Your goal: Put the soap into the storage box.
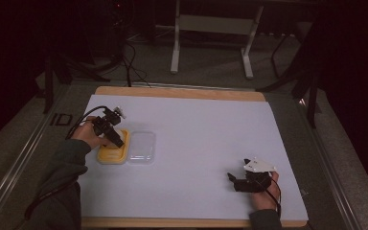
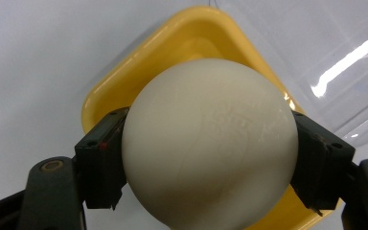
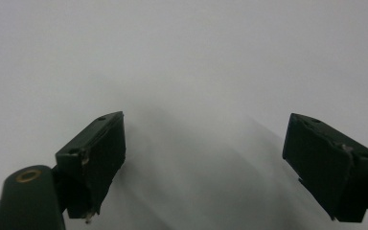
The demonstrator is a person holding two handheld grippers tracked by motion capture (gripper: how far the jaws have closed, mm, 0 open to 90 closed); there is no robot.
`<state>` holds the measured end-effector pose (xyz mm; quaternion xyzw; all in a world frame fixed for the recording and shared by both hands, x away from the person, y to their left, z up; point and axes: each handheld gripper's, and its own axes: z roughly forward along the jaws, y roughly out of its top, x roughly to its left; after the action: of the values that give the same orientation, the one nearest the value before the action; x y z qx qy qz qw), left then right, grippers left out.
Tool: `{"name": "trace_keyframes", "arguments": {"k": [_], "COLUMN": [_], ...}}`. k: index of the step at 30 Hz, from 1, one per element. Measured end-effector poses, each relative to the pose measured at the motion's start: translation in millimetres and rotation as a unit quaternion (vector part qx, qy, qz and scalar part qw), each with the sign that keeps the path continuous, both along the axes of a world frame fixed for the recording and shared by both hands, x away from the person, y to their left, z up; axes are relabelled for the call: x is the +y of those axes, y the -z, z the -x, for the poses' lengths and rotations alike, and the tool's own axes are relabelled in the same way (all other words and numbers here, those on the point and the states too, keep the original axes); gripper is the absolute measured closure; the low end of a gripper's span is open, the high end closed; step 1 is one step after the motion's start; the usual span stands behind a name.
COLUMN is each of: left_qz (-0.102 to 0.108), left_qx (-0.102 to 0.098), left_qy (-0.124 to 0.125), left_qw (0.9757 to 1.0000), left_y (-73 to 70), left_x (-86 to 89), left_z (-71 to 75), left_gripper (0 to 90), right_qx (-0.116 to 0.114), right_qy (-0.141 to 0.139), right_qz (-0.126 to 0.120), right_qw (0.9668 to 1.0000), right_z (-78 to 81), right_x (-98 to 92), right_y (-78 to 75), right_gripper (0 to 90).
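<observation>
In the high view, the left gripper (image 1: 117,140) is seen angled down over a yellow container (image 1: 112,153) near the left edge of the white table (image 1: 201,139), with a clear lid (image 1: 141,147) lying flat just beside the container on its right; the right gripper (image 1: 237,183) is rested on the table well apart, near the front right. Dark letters are seen on the frame left of the table, perhaps "ID", though the view is too dim for a sure reading. In the left gripper view, a white ball (image 2: 210,143) is held between the two jaws, which are closed against its sides, directly above the open yellow container (image 2: 124,81), with part of the clear lid (image 2: 326,57) at the upper right. No brand or label is seen on ball, container or lid. In the right gripper view, the jaws are spread wide with nothing between them, bare table beneath. The step in hand is judged to be the placing of the ball into the container; a short lowering and a release are called for next, after which the lid could be fitted.
</observation>
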<state>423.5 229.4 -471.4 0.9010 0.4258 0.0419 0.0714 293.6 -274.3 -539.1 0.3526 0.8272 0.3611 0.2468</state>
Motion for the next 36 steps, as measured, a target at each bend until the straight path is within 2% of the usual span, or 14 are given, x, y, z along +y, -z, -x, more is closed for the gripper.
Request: {"name": "trace_keyframes", "arguments": {"k": [10, 12, 15, 20, 24, 27, 31, 36], "left_qz": [-0.013, -0.009, -0.006, 0.026, 0.037, 0.035, 0.025, 0.030], "left_qx": [0.012, 0.016, 0.008, 0.009, 0.009, 0.008, -0.002, -0.024], "left_qy": [0.015, 0.015, 0.021, 0.021, 0.027, 0.028, 0.035, 0.035], "left_qw": [0.9997, 0.9997, 0.9997, 0.9994, 0.9989, 0.9990, 0.9991, 0.9986], "left_y": [8.6, 10.5, 14.7, 13.8, 10.9, 10.4, 5.1, -5.9], "left_x": [-4.6, -3.4, -1.3, 6.0, 7.9, 7.9, 8.0, 10.3], "left_z": [0.1, -0.5, 1.0, 1.9, 4.5, 5.0, 8.1, 11.7], "left_gripper": [25.2, 25.2, 22.4, 19.7, 15.0, 14.9, 14.2, 14.8], "right_qx": [0.000, 0.000, 0.000, 0.000, -0.001, -0.001, -0.001, -0.001], "right_qy": [0.000, 0.000, -0.002, -0.002, -0.002, -0.002, -0.001, -0.001], "right_qz": [0.002, 0.002, 0.004, 0.006, 0.006, 0.006, 0.006, 0.006], "right_qw": [1.0000, 1.0000, 1.0000, 1.0000, 1.0000, 1.0000, 1.0000, 1.0000], "right_z": [0.1, 0.1, 0.0, 0.3, 0.3, 0.3, 0.4, 0.4], "right_x": [0.4, 0.5, 0.9, 1.1, 1.2, 1.2, 1.2, 1.2], "right_y": [0.1, 0.1, 0.3, 0.3, 0.3, 0.3, 0.3, 0.3], "right_gripper": [14.7, 14.6, 14.6, 14.7, 14.7, 14.7, 14.7, 14.7]}}
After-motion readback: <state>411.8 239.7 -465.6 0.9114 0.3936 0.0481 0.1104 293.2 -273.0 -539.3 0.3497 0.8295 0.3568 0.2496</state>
